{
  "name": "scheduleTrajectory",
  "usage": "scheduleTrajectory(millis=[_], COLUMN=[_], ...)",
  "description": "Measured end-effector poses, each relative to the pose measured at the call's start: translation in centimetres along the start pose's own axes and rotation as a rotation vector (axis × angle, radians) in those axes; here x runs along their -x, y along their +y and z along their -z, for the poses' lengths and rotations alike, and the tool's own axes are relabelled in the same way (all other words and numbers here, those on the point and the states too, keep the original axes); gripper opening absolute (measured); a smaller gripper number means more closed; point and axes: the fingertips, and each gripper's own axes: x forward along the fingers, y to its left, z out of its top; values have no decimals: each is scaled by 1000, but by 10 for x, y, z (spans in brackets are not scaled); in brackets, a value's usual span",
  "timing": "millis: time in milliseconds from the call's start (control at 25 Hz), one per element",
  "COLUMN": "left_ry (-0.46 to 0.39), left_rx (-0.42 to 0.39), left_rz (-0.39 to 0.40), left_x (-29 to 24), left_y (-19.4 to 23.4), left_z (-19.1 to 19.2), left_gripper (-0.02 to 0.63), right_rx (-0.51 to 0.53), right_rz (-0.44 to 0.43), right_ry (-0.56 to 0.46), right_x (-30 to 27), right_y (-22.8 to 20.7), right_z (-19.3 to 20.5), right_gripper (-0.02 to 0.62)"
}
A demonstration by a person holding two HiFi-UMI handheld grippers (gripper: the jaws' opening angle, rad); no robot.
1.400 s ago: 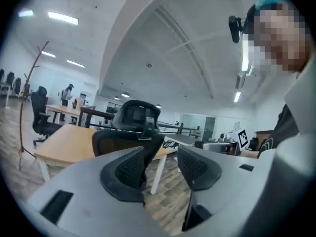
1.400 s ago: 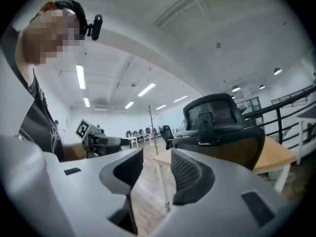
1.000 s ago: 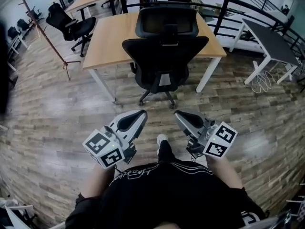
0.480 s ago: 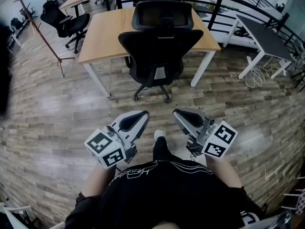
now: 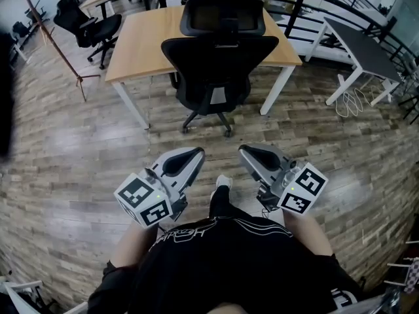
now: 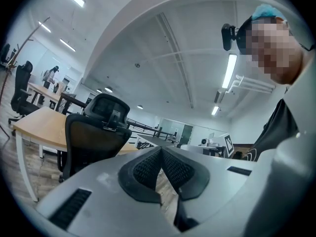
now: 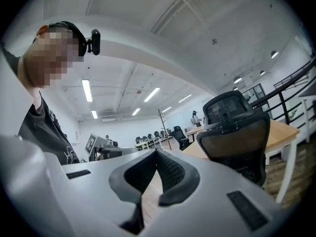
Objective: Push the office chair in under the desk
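Observation:
A black office chair (image 5: pixel 218 64) with a headrest stands on the wood floor in front of a light wooden desk (image 5: pixel 150 41), its back turned to me and its seat partly under the desk's edge. My left gripper (image 5: pixel 196 154) and right gripper (image 5: pixel 243 151) are held low near my body, well short of the chair, both shut with nothing between the jaws. The chair (image 6: pixel 94 137) shows at left in the left gripper view, behind the left gripper (image 6: pixel 160 149). In the right gripper view the chair (image 7: pixel 237 137) is at right beyond the right gripper (image 7: pixel 157 154).
A second black chair (image 5: pixel 85 18) stands at the far left by another desk. A wooden coat stand (image 5: pixel 59 51) leans at left. A dark-topped white table (image 5: pixel 363 51) with cables under it is at right, and a black railing (image 5: pixel 314 5) runs behind the desk.
The view has shifted: the chair and desk sit slightly higher and leftward in the head view. Both grippers stay in about the same place, shut.

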Motion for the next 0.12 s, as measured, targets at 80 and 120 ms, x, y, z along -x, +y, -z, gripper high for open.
scheduleTrajectory(millis=[80,120], left_ry=[2,3], left_rx=[-3,-4], left_rz=[0,0], left_x=[0,0], left_y=[1,2], left_z=[0,0], left_gripper=[8,8], right_rx=[0,0], right_rz=[1,2], right_ry=[-2,-3], right_x=[-1,-1], right_y=[0,0], right_z=[-1,-1], right_gripper=[40,40])
